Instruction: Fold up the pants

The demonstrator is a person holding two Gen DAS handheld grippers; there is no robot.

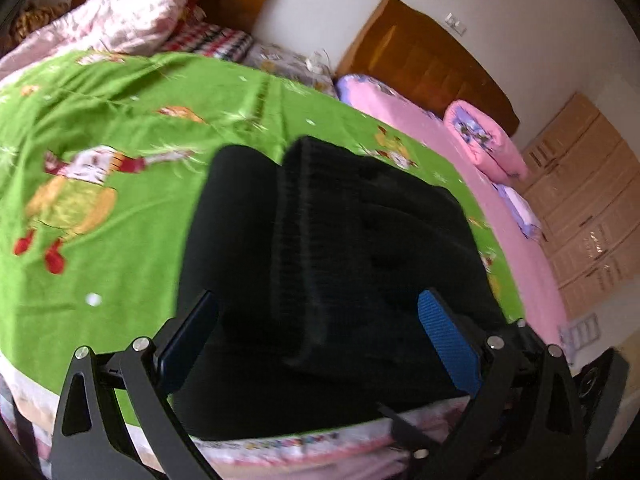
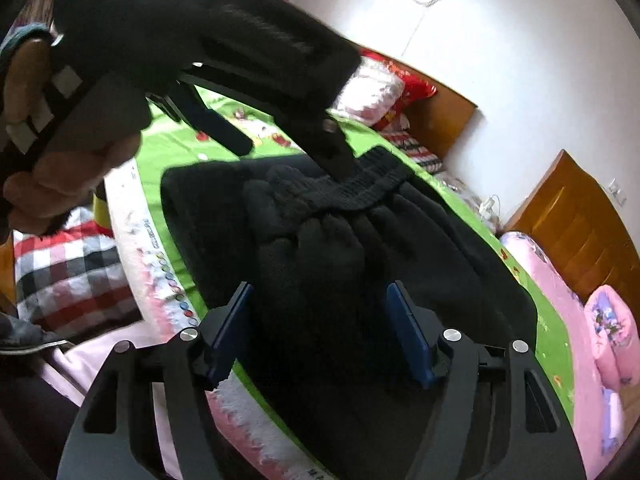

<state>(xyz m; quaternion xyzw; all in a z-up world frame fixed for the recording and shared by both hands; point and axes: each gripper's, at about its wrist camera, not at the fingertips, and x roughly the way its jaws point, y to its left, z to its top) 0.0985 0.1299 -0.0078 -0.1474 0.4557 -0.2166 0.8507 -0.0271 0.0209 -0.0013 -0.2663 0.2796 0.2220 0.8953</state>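
The black pants point(image 1: 340, 264) lie folded into a compact stack on the green cartoon bedspread point(image 1: 120, 208), near the bed's front edge. The ribbed waistband point(image 2: 360, 188) lies on top at the far end. My left gripper point(image 1: 318, 332) is open, its blue pads spread wide just above the near part of the stack, holding nothing. It also shows in the right wrist view point(image 2: 296, 152), hovering over the waistband. My right gripper point(image 2: 320, 328) is open above the near end of the pants point(image 2: 340, 280), empty.
Pillows and folded quilts point(image 1: 132, 12) pile up at the headboard. A pink bed point(image 1: 440, 148) with a rolled pink quilt point(image 1: 484, 140) stands beside it. A checked cloth point(image 2: 68, 272) lies off the bed's edge. Cabinets point(image 1: 584, 200) line the wall.
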